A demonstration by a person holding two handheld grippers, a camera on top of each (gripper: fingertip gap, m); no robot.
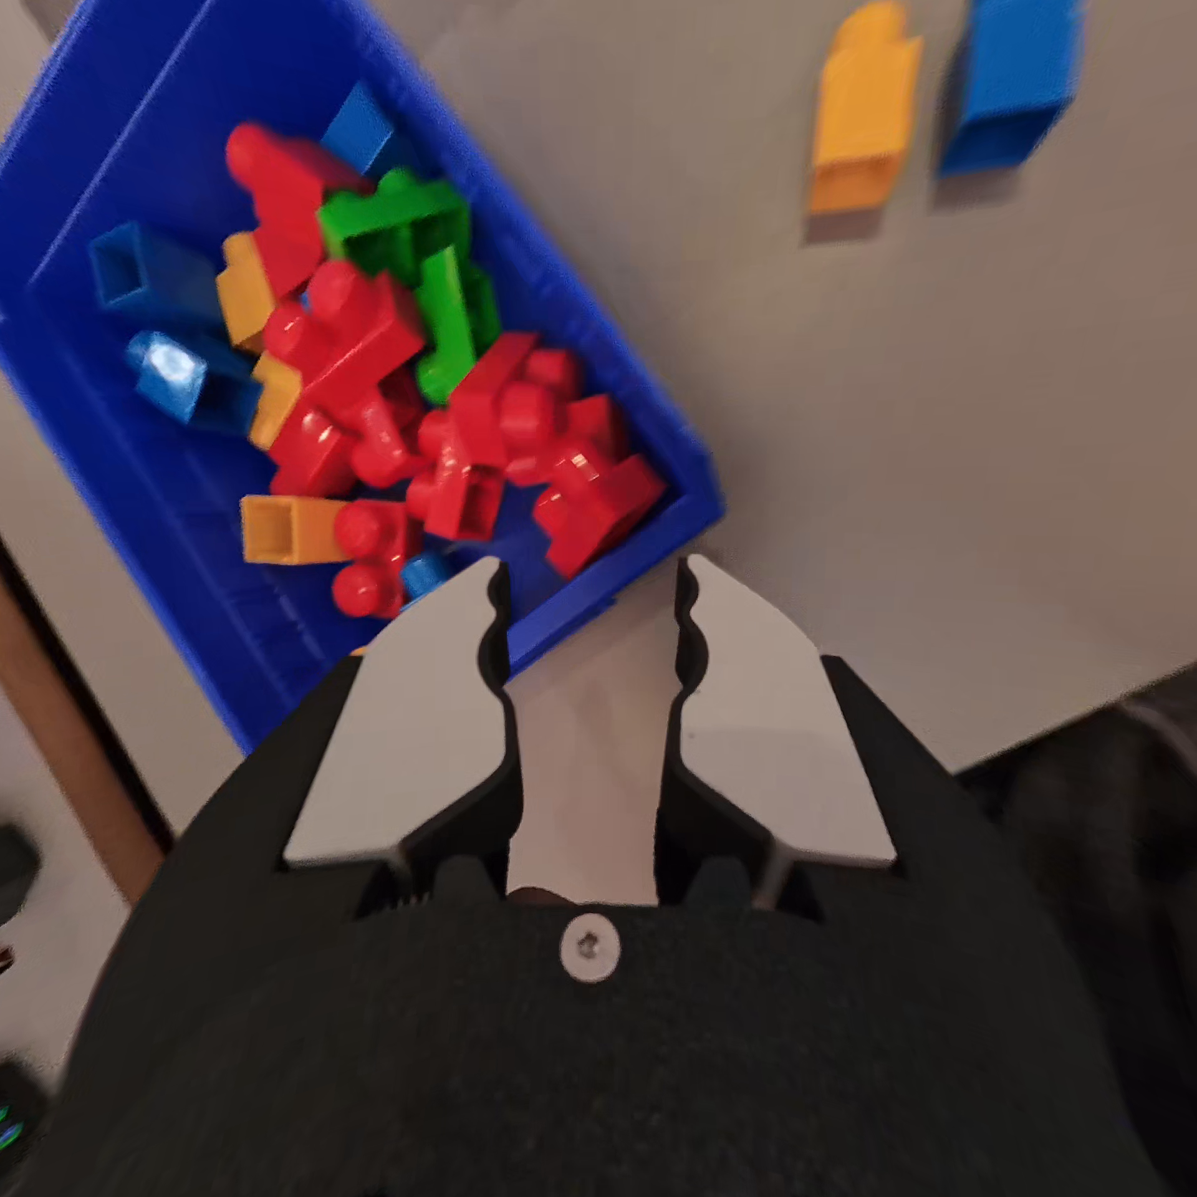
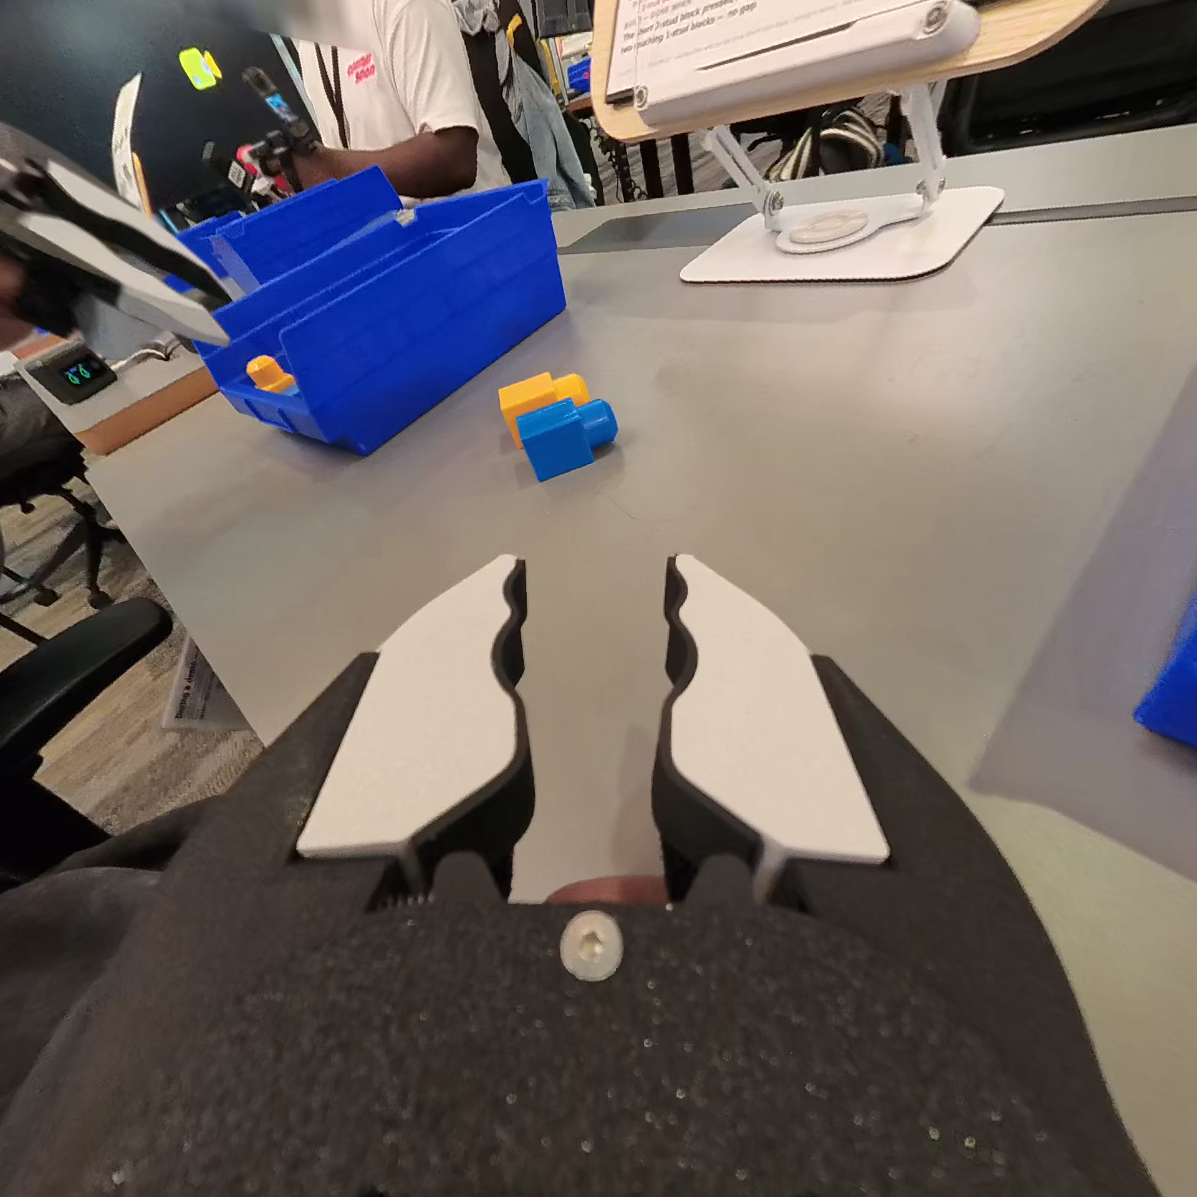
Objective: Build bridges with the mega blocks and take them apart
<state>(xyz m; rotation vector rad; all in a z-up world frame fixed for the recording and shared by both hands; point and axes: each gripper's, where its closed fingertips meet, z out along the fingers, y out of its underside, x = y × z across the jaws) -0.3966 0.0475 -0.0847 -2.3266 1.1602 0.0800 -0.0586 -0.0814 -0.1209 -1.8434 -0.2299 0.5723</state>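
A blue bin (image 1: 583, 311) holds several red, green, orange and blue mega blocks; a red block (image 1: 596, 512) lies nearest its corner. My left gripper (image 1: 588, 570) is open and empty, hovering over the bin's near corner. It also shows at the left of the right wrist view (image 2: 188, 317), above the bin (image 2: 414, 337). An orange block (image 1: 861, 110) and a blue block (image 1: 1010, 84) lie side by side on the grey table, also seen in the right wrist view as orange (image 2: 531, 395) and blue (image 2: 560, 440). My right gripper (image 2: 594, 563) is open and empty, low over the table, short of those two blocks.
A white stand (image 2: 842, 239) with a board stands at the back right of the grey table (image 2: 842, 453). A person in a white shirt (image 2: 414, 84) stands behind the bin. A second blue object (image 2: 1172, 699) shows at the right edge. The table's left edge drops to chairs. The gap from one gripper's tips to the other's is roughly 35 cm.
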